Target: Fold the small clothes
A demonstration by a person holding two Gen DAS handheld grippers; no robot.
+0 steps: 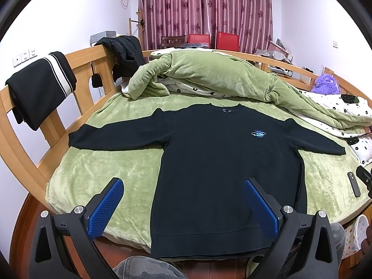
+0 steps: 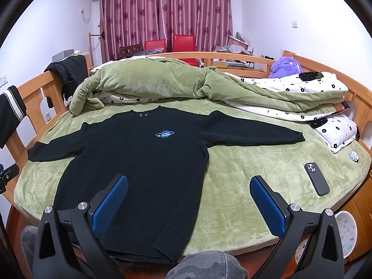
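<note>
A black long-sleeved sweatshirt [image 1: 209, 162] with a small blue planet logo lies flat, face up, on the green bed cover, both sleeves spread out sideways and the hem toward me. It also shows in the right wrist view [image 2: 139, 162]. My left gripper [image 1: 183, 183] is open and empty, hovering over the hem's left side. My right gripper [image 2: 188, 181] is open and empty, above the hem's right corner. Neither touches the cloth.
A bunched green quilt [image 1: 220, 79] lies behind the sweatshirt. A black phone [image 2: 316, 178] lies on the bed [image 2: 244, 174] at the right, near a flowered pillow [image 2: 337, 130]. Dark clothes hang on the wooden bed rail [image 1: 39, 88] at the left. My knee is at the bottom edge.
</note>
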